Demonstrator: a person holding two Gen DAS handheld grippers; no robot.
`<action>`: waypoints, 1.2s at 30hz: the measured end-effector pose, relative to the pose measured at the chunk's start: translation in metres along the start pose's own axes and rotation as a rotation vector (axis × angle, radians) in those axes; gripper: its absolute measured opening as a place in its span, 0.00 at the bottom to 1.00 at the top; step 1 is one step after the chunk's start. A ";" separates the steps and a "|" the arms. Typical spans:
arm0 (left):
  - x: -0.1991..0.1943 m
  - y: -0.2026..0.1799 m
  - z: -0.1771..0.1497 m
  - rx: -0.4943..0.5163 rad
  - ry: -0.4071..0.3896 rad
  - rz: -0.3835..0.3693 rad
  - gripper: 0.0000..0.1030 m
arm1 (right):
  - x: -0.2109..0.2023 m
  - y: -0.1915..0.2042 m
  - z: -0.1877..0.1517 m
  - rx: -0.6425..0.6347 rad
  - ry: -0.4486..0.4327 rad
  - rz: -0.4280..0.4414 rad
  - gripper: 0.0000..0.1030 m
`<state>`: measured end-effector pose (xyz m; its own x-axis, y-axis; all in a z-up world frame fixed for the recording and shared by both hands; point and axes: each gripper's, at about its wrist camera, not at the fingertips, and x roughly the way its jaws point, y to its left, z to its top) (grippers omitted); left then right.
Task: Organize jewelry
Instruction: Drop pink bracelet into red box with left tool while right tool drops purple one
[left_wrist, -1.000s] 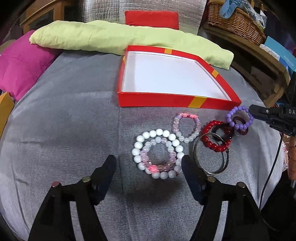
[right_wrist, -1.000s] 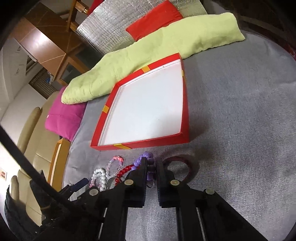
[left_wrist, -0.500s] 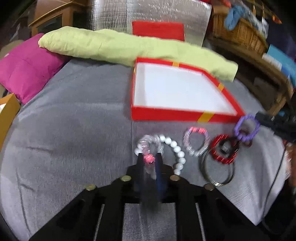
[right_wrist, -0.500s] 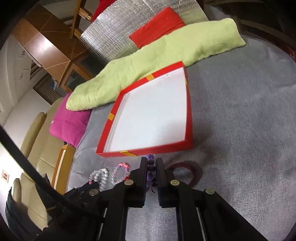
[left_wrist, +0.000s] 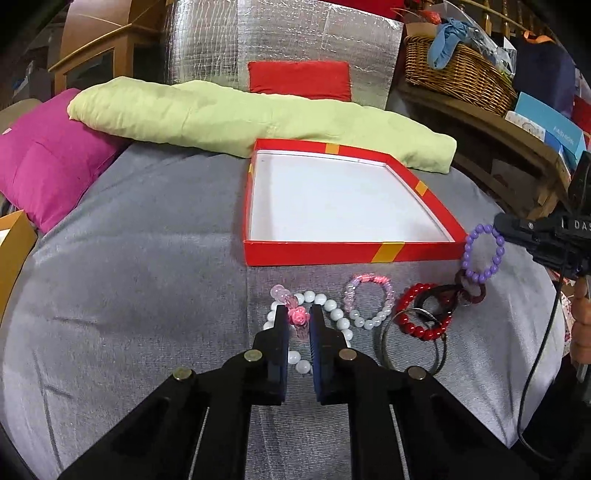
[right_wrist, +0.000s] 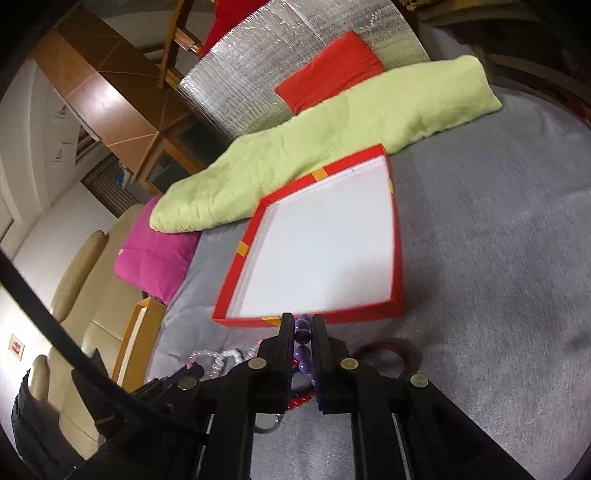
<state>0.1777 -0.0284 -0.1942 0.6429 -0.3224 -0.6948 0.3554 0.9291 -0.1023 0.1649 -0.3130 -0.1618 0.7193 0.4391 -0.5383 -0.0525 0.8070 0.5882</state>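
A shallow red box (left_wrist: 314, 254) with a white inside lies on the grey cloth; it also shows in the right wrist view (right_wrist: 397, 258). My left gripper (left_wrist: 298, 317) is shut on a clear pink bracelet with a pink rose bead (left_wrist: 297, 316), above a white bead bracelet (left_wrist: 340, 321). My right gripper (right_wrist: 303, 325) is shut on a purple bead bracelet (right_wrist: 303, 334), which hangs near the box's front right corner in the left wrist view (left_wrist: 483, 253). A pink-and-white bracelet (left_wrist: 368, 300), a red bead bracelet (left_wrist: 421, 314), a metal bangle (left_wrist: 410, 347) and a dark red ring (right_wrist: 388, 356) lie on the cloth.
A green pillow (left_wrist: 240, 118) lies behind the box, a magenta cushion (left_wrist: 44, 158) at the left, a red cushion (left_wrist: 299, 80) against a silver sheet. A wicker basket (left_wrist: 458, 74) stands on a shelf at the right. A wooden tray edge (left_wrist: 11, 251) is at the far left.
My left gripper closed on the clear pink bracelet and lifted it from inside the white one. My right gripper rose with the purple bracelet toward the box, leaving the dark red ring behind.
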 end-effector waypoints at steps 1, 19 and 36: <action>-0.003 -0.002 0.003 0.005 -0.009 -0.014 0.11 | 0.000 0.001 0.002 -0.004 -0.007 0.005 0.10; 0.076 -0.022 0.082 0.062 -0.005 -0.006 0.11 | 0.056 0.007 0.044 -0.025 -0.001 -0.021 0.10; 0.047 0.010 0.080 0.053 -0.041 0.072 0.52 | 0.037 -0.037 0.041 0.121 0.004 -0.278 0.45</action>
<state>0.2660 -0.0491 -0.1710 0.6952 -0.2629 -0.6690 0.3415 0.9398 -0.0145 0.2217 -0.3433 -0.1787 0.6918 0.2092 -0.6912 0.2298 0.8436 0.4854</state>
